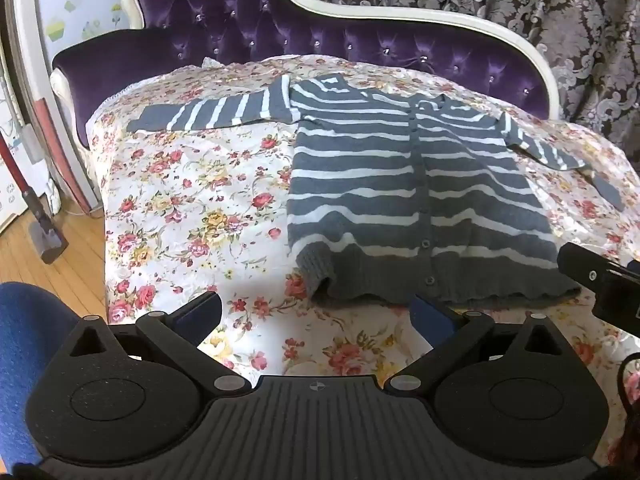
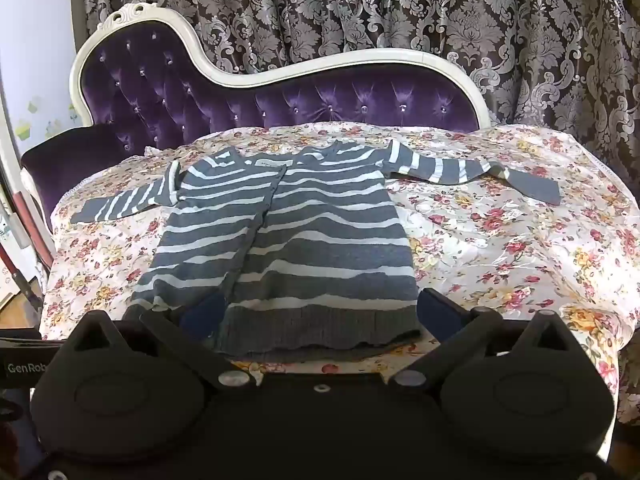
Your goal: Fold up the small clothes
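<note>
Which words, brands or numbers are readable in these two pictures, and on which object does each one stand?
"GenRob": white letters, cut off by the picture edge, on the black body of the left hand-held gripper.
Neck label inside the striped cardigan: too small to read.
Nothing else readable.

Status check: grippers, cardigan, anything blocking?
Left gripper open, short of hem. Right gripper open, straddling hem. Striped cardigan flat, sleeves spread, unfolded. Nothing blocking.

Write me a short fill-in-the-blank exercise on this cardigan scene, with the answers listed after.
1. The striped cardigan lies flat with both sleeves spread ____.
2. It rests on a ____-patterned bedspread.
3. The left gripper and right gripper both have their jaws ____.
4. The tufted headboard behind is ____ in colour.

Answers: outward; floral; open; purple
</note>
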{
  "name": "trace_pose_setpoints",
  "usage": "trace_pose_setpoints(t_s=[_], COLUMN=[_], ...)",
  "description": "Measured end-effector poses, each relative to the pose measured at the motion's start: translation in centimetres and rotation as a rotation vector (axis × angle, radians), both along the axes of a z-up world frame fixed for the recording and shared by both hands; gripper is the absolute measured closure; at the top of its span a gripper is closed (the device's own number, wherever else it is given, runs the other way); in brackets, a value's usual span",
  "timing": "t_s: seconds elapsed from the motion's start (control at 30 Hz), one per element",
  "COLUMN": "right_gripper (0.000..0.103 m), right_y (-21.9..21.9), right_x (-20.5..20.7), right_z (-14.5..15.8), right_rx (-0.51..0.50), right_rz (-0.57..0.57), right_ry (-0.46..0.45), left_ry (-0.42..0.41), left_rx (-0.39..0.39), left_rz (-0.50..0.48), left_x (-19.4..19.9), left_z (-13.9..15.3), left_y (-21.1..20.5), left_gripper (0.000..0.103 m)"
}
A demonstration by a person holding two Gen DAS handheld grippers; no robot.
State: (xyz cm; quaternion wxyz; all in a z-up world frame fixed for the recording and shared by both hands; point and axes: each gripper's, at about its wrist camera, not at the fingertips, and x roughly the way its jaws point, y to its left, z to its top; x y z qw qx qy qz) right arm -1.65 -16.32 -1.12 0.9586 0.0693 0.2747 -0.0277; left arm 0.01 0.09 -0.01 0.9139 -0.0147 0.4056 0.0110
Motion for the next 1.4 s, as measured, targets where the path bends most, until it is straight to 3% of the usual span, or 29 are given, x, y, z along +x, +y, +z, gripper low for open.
trace_pose_setpoints(t_s=[0.1, 1.4], right_gripper=[0.001, 0.001], right_y=[0.00, 0.60], right_x=[-0.01, 0.18], right_z=[-0.01, -0.29], right_rx=[0.000, -0.005], right_rz=[-0.001, 0.004], right_ry=[-0.002, 0.009], left_ry=[-0.003, -0.024], left_rx=[0.026, -0.010], left_rz=[-0.005, -0.034], left_x=[-0.02, -0.42], left_z=[0.26, 0.62], left_y=[-0.37, -0.52], left_gripper=[0.001, 0.001])
